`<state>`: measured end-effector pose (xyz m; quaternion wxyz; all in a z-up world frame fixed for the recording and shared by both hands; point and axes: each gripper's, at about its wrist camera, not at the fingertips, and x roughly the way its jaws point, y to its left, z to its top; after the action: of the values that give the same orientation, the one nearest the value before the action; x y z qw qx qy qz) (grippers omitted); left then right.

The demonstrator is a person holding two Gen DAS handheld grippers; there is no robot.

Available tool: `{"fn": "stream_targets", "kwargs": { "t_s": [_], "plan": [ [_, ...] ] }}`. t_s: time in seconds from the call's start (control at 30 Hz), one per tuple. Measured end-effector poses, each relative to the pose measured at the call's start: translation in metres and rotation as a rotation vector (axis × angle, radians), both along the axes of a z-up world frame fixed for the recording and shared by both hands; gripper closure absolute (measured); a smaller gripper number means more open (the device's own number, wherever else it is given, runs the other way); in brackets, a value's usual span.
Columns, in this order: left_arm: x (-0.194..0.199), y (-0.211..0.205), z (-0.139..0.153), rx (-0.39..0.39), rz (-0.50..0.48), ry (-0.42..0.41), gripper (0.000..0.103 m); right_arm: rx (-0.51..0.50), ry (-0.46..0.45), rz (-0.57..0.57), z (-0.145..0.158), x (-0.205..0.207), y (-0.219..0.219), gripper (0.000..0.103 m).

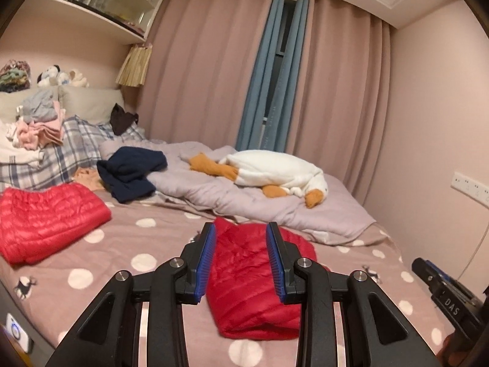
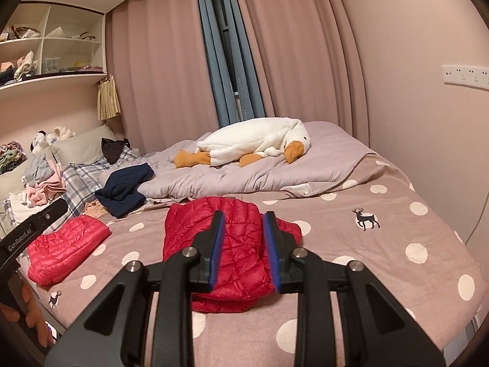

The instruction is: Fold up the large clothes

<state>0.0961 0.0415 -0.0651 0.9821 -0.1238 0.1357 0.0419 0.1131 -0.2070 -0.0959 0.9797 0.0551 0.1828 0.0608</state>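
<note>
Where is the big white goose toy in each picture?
Left wrist view: the goose plush lies right of centre on the grey quilt, head toward the right.
Right wrist view: the goose plush lies at centre, above the tongs.
Shared landmark: the blue curtain hangs behind it.

Warm dim indoor light, soft shadows, strong fisheye bending at edges, dark corner vignette, slight blur throughout
</note>
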Motion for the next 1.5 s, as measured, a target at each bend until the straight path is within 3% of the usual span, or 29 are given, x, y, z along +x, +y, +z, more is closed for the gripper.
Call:
{"fn": "stream_targets", "kwargs": {
  "t_s": [0.13, 0.23, 0.33, 0.4, 0.53, 0.57, 0.93, 1.17, 1.5],
  "plan": [
    [-0.001, 0.003, -0.001, -0.008, 0.007, 0.007, 0.037, 0.01, 0.003, -0.006, 0.0, -0.001, -0.003, 0.062],
    [-0.002, 0.003, 0.0, -0.017, -0.003, 0.004, 0.027, 0.013, 0.001, -0.012, 0.001, -0.003, -0.003, 0.049],
    [-0.004, 0.005, 0.001, -0.028, 0.003, -0.011, 0.001, 0.018, 0.004, -0.012, 0.001, -0.003, -0.004, 0.038],
    [-0.006, 0.005, 0.002, -0.013, 0.023, -0.024, 0.001, 0.022, 0.007, -0.011, 0.0, -0.004, -0.003, 0.031],
    [-0.005, 0.006, 0.003, -0.005, 0.029, -0.014, 0.001, 0.036, -0.003, -0.021, 0.002, -0.005, -0.005, 0.003],
    [-0.003, 0.007, 0.002, -0.006, 0.025, -0.007, 0.001, 0.04, -0.009, -0.03, 0.002, -0.007, -0.006, 0.001],
    [0.002, 0.006, 0.001, 0.033, 0.06, 0.038, 0.001, 0.057, 0.008, -0.102, 0.003, -0.005, -0.015, 0.0],
    [-0.001, 0.008, 0.003, -0.008, 0.024, 0.032, 0.001, 0.056, 0.013, -0.102, 0.003, -0.005, -0.017, 0.0],
    [0.005, 0.001, 0.002, 0.038, 0.035, 0.056, 0.001, 0.044, 0.033, -0.103, 0.001, -0.002, -0.018, 0.0]
  ]
}}
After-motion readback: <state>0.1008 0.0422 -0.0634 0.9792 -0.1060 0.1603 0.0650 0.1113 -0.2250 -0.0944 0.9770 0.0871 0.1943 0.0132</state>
